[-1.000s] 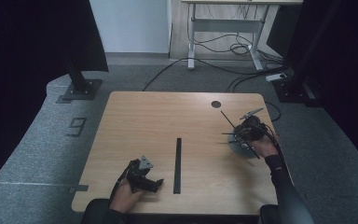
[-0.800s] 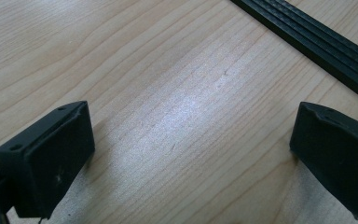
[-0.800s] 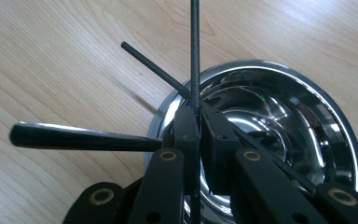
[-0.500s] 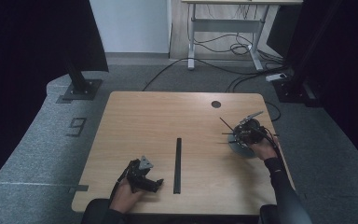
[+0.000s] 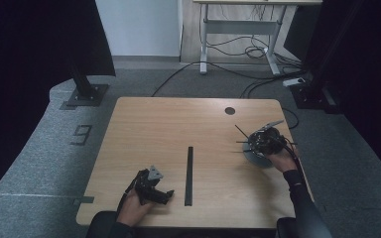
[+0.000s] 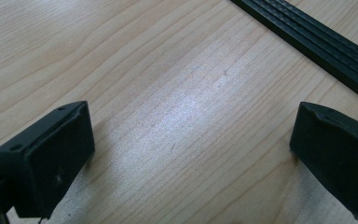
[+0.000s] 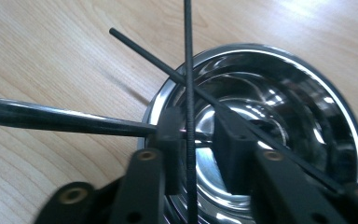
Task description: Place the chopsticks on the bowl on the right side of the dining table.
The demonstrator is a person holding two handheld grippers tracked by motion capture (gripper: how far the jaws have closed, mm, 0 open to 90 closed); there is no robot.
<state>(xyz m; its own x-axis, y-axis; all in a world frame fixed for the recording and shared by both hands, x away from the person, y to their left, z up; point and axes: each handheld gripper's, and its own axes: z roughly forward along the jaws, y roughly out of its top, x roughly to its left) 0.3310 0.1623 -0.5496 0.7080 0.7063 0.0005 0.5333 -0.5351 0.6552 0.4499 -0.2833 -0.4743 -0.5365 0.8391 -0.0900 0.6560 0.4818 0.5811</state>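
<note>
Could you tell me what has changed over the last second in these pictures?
The right gripper over the steel bowl has just been opening its jaws; a thin black stick stands between them, no longer clamped. The left gripper and the black strip stayed as they were.

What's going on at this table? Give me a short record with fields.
Table: wooden table, black strip at its middle
Left gripper: jaws wide apart, nothing between them
Right gripper: over a steel bowl; jaws have just been opening, thin black stick between them
Also in bowl: second stick, metal handle
</note>
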